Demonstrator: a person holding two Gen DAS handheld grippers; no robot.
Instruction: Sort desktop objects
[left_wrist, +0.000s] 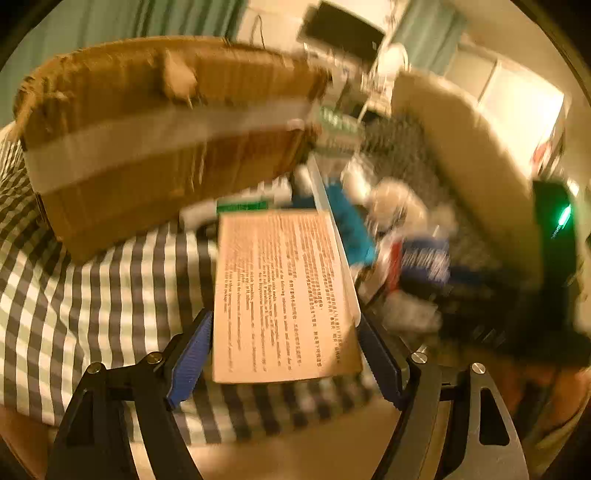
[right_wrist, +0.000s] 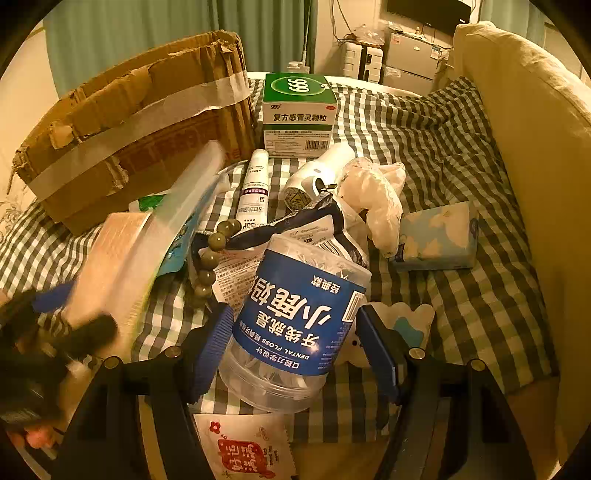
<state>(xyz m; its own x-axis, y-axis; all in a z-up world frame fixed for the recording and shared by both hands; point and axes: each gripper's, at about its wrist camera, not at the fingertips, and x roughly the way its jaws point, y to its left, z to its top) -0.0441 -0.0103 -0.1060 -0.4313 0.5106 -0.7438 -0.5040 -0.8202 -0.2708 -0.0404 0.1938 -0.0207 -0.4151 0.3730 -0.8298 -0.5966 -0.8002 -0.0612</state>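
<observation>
My right gripper (right_wrist: 295, 347) clamps its fingers on the dental floss jar (right_wrist: 295, 317), just in front of the torn cardboard box (right_wrist: 140, 122): light, slick plastic (grip mid-label). My left gripper (left_wrist: 284, 354) pinches a stiff printed box (left_wrist: 284, 295).

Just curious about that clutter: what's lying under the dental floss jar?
Under the floss jar lie printed packets and a bead bracelet on the checked cloth. Whatever sits directly beneath its base is covered.
</observation>
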